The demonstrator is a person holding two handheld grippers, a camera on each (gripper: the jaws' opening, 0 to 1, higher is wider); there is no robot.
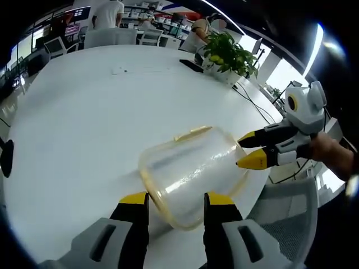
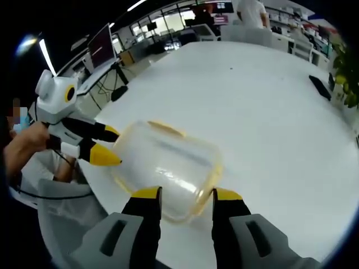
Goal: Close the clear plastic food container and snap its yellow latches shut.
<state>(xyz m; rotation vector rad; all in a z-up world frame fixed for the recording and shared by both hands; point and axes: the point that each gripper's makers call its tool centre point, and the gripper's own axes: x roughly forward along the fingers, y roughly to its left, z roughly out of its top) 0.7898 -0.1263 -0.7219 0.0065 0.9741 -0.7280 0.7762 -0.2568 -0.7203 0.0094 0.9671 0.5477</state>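
A clear plastic container (image 1: 193, 171) with a yellow rim lies near the edge of the white table (image 1: 84, 112). One yellow latch (image 1: 193, 133) sticks out on its far side. My left gripper (image 1: 176, 199) is open, its yellow tips on either side of the container's near end. From the right, the right gripper (image 1: 248, 150) points its open tips at the container's side. In the right gripper view the container (image 2: 168, 165) lies just past my open right gripper (image 2: 187, 194). The left gripper (image 2: 109, 145) comes in from the left, close to the container's end.
A potted plant (image 1: 227, 56) and a dark phone (image 1: 190, 65) sit at the table's far side. A grey chair (image 1: 286, 207) stands by the near edge. A person's hand (image 2: 25, 143) holds the left gripper. Desks, chairs and people fill the background.
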